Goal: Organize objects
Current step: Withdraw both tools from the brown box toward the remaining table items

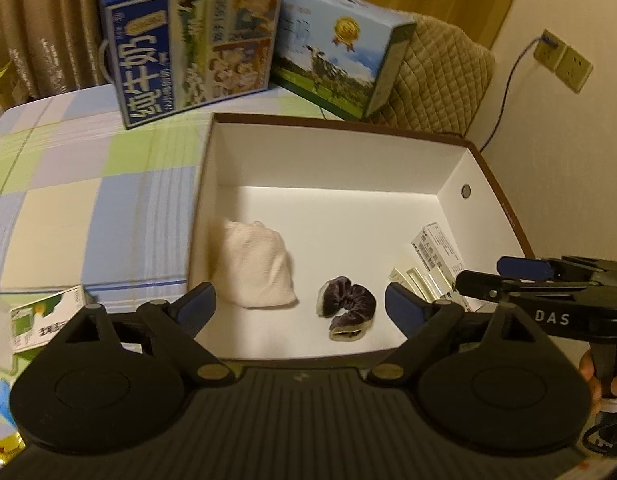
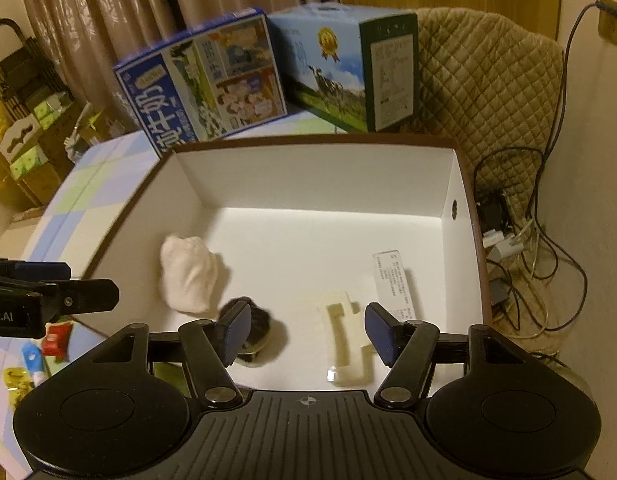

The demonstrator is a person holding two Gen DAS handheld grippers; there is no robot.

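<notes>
On the checked table (image 1: 88,200) stood an open white box (image 1: 460,168) with a brown rim, pushed toward the table's right edge. Going left to right along the box's floor: a pale cloth pouch (image 1: 256,268) leaned against the left wall, a dark scrunchie (image 1: 348,304) lay near the front wall at the middle, and a cream tray (image 2: 346,344) with a printed card (image 2: 394,284) sat toward the front right corner.

The left gripper (image 1: 300,304) hung over the box's front wall with its jaws spread wide and nothing between them. The pouch lay just ahead of its left finger, the scrunchie almost centred in the gap. The right gripper (image 2: 304,330) hovered over the same wall further right, also wide open and empty, with the scrunchie by its left finger and the tray just inside its right finger.

Outside the box, past the front left corner, small packets (image 2: 54,340) and a green carton (image 1: 48,320) remained on the table (blurred, so what they were I could not be sure). These seemed to be what was left to sort. They lay to the left of both grippers, nearer the left one, which would probably need to swing out leftward to reach them. The carton's long axis ran roughly along the table's front edge.

Two milk cartons (image 1: 196,52) stood at the table's far edge.
</notes>
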